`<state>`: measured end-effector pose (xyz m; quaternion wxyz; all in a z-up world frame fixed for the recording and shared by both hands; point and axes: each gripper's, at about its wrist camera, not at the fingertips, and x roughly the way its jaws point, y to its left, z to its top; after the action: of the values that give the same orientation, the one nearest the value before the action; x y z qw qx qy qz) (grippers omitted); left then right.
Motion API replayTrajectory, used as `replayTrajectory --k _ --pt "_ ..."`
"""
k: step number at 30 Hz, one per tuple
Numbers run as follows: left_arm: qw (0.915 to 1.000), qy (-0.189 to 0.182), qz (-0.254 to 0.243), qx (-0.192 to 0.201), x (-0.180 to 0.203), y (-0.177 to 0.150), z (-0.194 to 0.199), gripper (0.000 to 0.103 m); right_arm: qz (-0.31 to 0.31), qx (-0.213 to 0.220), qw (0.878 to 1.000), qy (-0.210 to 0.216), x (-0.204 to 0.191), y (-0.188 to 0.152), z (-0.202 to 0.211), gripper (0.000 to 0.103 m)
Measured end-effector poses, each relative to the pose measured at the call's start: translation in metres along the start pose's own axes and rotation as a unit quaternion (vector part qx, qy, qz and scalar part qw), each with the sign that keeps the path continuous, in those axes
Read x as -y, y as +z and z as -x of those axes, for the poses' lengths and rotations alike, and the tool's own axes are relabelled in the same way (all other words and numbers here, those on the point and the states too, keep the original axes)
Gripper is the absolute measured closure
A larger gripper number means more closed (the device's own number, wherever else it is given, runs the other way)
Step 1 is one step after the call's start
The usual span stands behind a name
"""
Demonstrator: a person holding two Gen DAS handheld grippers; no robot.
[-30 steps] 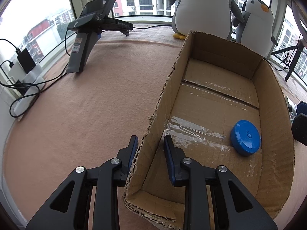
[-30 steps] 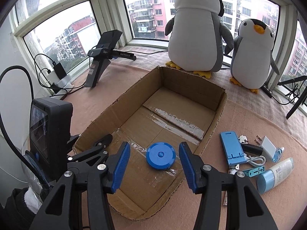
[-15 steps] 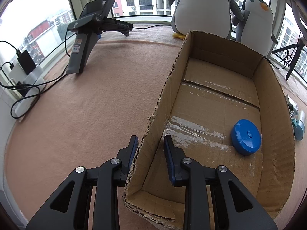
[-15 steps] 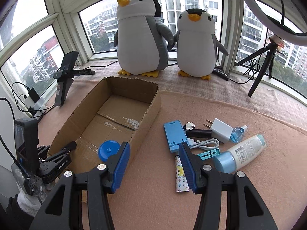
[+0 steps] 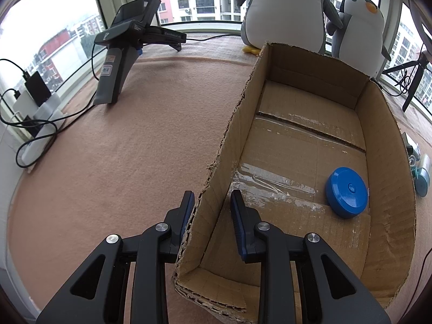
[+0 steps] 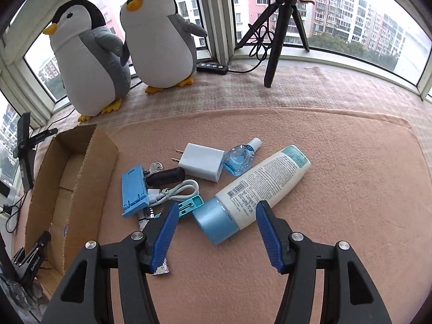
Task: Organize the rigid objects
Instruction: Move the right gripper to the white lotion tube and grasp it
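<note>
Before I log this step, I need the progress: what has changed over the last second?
The right gripper swung away from above the cardboard box to the loose pile beside it; its empty jaws are opening, with the white tube just ahead. Nothing was taken or let go. The left gripper stays clamped on the box wall, and the blue round case lies inside as before.

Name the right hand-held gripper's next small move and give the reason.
Probably lower the right hand-held gripper around the lotion tube and close. Its jaws are opening, nothing pressed between them, and the tube's blue cap lies right ahead. The left hand-held gripper already clamps the cardboard box wall.
</note>
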<state>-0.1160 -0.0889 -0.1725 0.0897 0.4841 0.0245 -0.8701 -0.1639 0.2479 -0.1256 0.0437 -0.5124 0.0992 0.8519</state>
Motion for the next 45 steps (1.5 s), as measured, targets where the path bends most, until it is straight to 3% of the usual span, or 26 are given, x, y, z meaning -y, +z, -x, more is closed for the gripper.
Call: replayTrajectory --k 4,14,31,39,41,43,45 --pt "1.0 0.0 0.0 0.0 0.0 0.0 0.0 0.077 -0.032 -0.022 0.999 -0.012 0.013 0.009 -0.018 0.048" --pt "1.0 0.0 0.0 0.0 0.0 0.0 0.0 0.077 -0.042 -0.046 0.997 -0.046 0.018 0.023 -0.043 0.047" --pt "1.0 0.001 0.0 -0.001 0.0 0.0 0.0 0.077 0.016 -0.075 0.995 -0.06 0.041 0.003 -0.044 0.046" --pt "1.0 0.001 0.0 -0.001 0.0 0.001 0.0 0.077 0.029 -0.059 0.996 -0.053 0.048 0.002 -0.044 0.046" --pt "1.0 0.001 0.0 -0.001 0.0 0.001 0.0 0.077 0.032 -0.056 0.997 -0.053 0.047 0.004 -0.046 0.049" --pt "1.0 0.001 0.0 0.0 0.0 0.001 0.0 0.077 0.034 -0.054 0.997 -0.05 0.046 0.004 -0.045 0.059" --pt "1.0 0.002 0.001 0.0 0.0 0.001 0.0 0.077 0.039 -0.054 0.997 -0.049 0.045 0.003 -0.045 0.059"
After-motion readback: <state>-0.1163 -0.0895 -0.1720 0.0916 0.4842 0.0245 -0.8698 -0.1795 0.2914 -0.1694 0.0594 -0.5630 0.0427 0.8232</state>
